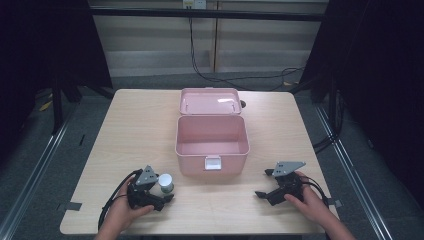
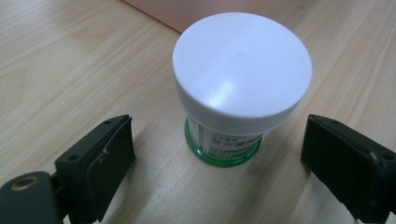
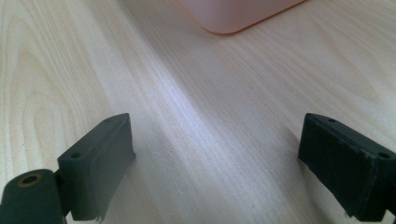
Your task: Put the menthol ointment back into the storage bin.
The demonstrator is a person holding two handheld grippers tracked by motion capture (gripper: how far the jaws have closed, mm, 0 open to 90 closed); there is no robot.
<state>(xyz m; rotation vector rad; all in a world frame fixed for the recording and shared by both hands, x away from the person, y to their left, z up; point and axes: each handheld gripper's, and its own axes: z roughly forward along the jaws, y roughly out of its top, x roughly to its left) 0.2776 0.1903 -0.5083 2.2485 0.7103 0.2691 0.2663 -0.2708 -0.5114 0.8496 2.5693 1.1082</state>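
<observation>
— From above, where's the jar (image 1: 166, 183) against the claws?

— Upright on the surface (image 1: 140, 125), just beside the left claw (image 1: 167, 196), a little ahead of it. The pink box (image 1: 212, 145) stands open beyond, lid thrown back, nothing inside that I can see. The right claw (image 1: 265, 184) rests well apart on the other side, so the left hand (image 1: 120, 212) is plainly the nearer one.

— And along the left claw itself?

— The jar (image 2: 236, 88) sits dead ahead between the two black jaws, which are spread wide and touch nothing; there's bare wood on either side of it. Its axis is vertical, white cap up, so I'd judge a straight push forward and a squeeze on the sides is what's wanted. The label is small, partly under the cap's overhang; I can't read it. A bit of the box (image 2: 163, 11) is cut off at the top.

— The right one's view?

— Jaws released there too, bare surface (image 3: 205, 121) between them. One corner of the box (image 3: 233, 14) shows, the rest cropped away
</observation>
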